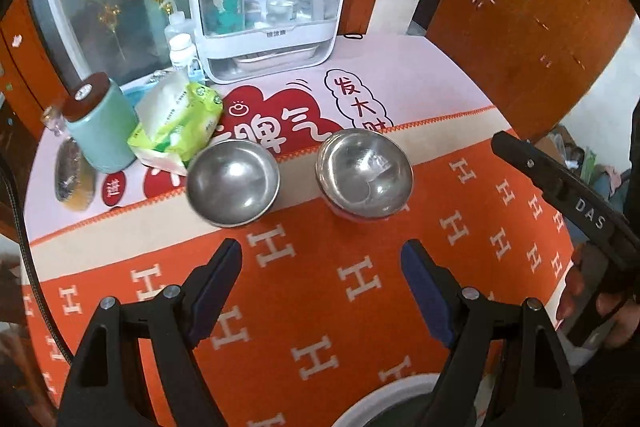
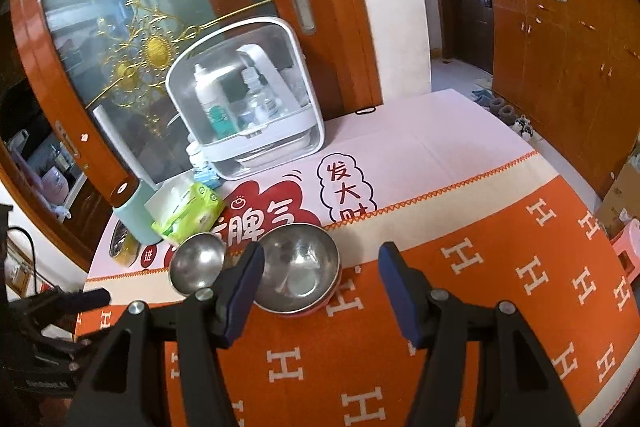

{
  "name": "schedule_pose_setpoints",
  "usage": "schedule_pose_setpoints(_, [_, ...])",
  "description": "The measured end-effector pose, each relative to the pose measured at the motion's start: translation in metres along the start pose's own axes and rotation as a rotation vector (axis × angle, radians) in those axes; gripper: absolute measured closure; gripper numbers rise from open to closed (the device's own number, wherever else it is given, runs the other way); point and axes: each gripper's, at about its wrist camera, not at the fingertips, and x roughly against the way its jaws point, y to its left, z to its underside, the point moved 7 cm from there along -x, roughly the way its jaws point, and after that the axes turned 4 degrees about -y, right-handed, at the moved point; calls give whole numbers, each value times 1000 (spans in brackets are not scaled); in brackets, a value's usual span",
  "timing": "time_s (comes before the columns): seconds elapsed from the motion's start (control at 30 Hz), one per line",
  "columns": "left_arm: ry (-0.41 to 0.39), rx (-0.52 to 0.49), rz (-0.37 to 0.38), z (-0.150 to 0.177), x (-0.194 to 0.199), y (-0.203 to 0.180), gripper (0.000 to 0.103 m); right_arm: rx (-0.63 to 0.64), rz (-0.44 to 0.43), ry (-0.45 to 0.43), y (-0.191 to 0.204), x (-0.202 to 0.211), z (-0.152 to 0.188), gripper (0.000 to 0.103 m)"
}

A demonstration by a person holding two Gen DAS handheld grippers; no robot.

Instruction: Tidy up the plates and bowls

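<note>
Left gripper (image 1: 322,259): fingers wide apart, empty, above the table (image 1: 360,307).
Right gripper (image 2: 320,267): fingers parted, empty.
White plate (image 1: 384,403): near edge.
Steel bowls (image 1: 233,183) (image 1: 364,175): beyond, side by side, unstacked.
Progress: organizing apparently not begun.

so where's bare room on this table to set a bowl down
Free: the orange cloth in front of the two steel bowls, and the pale stretch right of the white organizer. Crowded: the back left, around the green jar and tissue pack.
</note>
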Motion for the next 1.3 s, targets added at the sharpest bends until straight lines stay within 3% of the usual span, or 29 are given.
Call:
schedule_pose_setpoints(0.23, [-22, 74, 76, -1, -37, -2, 22, -39, -1, 18, -14, -29, 12, 43])
schedule_pose_setpoints(0.87, [75, 177, 141, 17, -143, -1, 26, -72, -36, 148, -23, -108, 70, 44])
schedule_pose_setpoints(1.03, [65, 211, 190, 18, -150, -1, 27, -80, -43, 160, -25, -116, 77, 53])
schedule_pose_setpoints(1.17, [76, 212, 187, 22, -156, 0, 34, -97, -52, 170, -26, -120, 82, 60])
schedule_pose_setpoints(1.23, [87, 227, 191, 23, -160, 4, 48, -94, -50, 178, -25, -122, 84, 62])
schedule_pose_setpoints(1.3, [102, 239, 195, 25, -164, 6, 53, -93, -49, 186, -24, -123, 86, 63])
